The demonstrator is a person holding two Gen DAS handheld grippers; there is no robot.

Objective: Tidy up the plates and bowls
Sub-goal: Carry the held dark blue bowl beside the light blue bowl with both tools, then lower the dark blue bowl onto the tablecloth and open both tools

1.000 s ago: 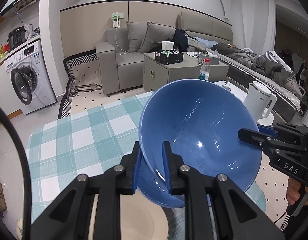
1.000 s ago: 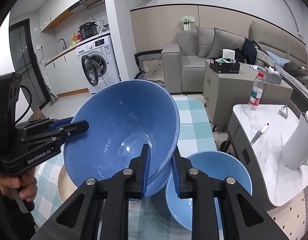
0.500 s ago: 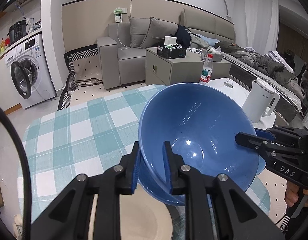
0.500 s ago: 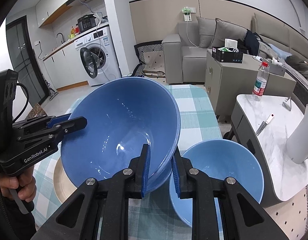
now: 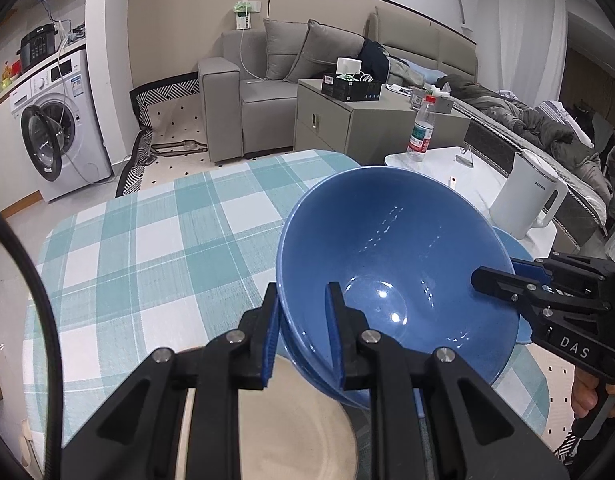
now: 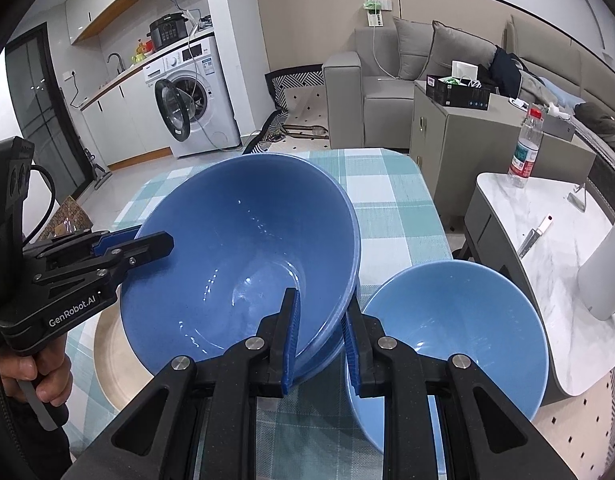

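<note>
Nearest of all, the left gripper (image 5: 301, 334) is clamped on the near rim of a dark blue bowl (image 5: 391, 280), one pad inside the wall and one outside. At about three o'clock in that view the right gripper (image 5: 503, 274) pinches the opposite rim; from its own camera the right gripper (image 6: 319, 340) shows the same two-sided pinch, with the left gripper (image 6: 147, 242) at nine o'clock. So the bowl is carried between both tools, tilted, its inside bare apart from glints of light, and a second rim edge shows close beneath it.

Below it, at six o'clock in the left view, lies a beige plate (image 5: 275, 420) with nothing on it. At four o'clock in the right view sits a lighter blue bowl (image 6: 455, 328), also bare inside, just beside the carried one. All rest over a teal-and-white checked tablecloth (image 5: 155, 240).

Farther off, at two o'clock, a white kettle (image 5: 527, 196) and a water bottle (image 5: 421, 134) stand on a marble side table (image 6: 547, 232). A washing machine (image 5: 51, 128) stands at ten o'clock.
</note>
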